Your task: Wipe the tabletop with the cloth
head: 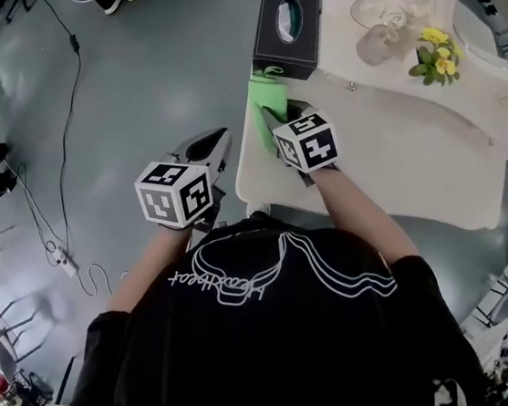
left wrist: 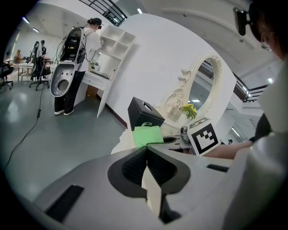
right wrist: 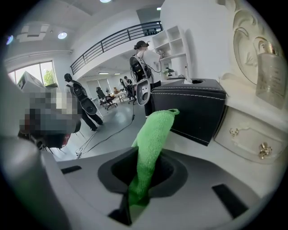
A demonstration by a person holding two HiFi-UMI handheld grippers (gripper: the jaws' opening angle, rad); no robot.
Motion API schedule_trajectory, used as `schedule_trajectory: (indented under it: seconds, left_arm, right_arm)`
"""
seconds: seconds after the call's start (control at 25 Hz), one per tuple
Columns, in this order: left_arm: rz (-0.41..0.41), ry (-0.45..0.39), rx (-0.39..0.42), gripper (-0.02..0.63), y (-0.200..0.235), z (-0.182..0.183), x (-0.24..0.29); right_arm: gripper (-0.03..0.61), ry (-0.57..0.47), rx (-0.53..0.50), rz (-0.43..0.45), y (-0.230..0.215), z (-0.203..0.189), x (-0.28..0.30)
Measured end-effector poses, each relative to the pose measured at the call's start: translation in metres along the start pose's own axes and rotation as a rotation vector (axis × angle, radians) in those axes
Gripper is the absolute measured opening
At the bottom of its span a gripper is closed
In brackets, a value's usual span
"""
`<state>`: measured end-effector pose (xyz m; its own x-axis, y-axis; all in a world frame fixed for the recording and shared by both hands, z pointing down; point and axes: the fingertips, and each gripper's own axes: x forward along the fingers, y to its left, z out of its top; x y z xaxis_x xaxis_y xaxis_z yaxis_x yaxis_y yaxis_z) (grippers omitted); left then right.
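- The white tabletop [head: 414,155] is the broad surface to wipe. Most of it lies bare to the right of the grippers, with ornaments only along its far side.
- A black tissue box [head: 286,30] stands at the table's far left corner. It looks light enough that a careless sweep could push it.
- The green cloth [head: 267,102] lies along the tabletop's left edge, just in front of the box. One end is pinched in the right gripper [head: 291,115], and the rest reaches ahead toward the box.
- The cloth looks like soft, limp, light knit. It will probably fold and bunch when pushed, and it drags flat better when pulled. Its texture should grip the jaws well.
- The hold is on a narrow gathered end. A grip nearer the middle would likely press more fabric onto the surface.
- The right jaws are closed down onto the cloth, with only its thickness between them.
- The left gripper [head: 212,147] hangs off the table's left side over the floor. Its jaws are pressed together with nothing between them.
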<state>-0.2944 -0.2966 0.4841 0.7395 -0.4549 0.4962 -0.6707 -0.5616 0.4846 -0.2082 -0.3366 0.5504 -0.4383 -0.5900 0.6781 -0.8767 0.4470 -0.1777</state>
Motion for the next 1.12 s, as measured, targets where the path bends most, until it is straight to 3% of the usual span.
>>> schedule_trajectory:
  seconds: [0.64,1.12]
  left_arm:
    - [-0.015,0.001,-0.006,0.005,-0.008,-0.007,0.004]
    - [-0.008,0.024,0.029,0.005,-0.038,-0.007,0.009]
  right_arm:
    - [0.058,0.050,0.020,-0.061,-0.023,-0.013,-0.015]
    - [0.058,0.040,0.023,-0.090,-0.049,-0.028,-0.042]
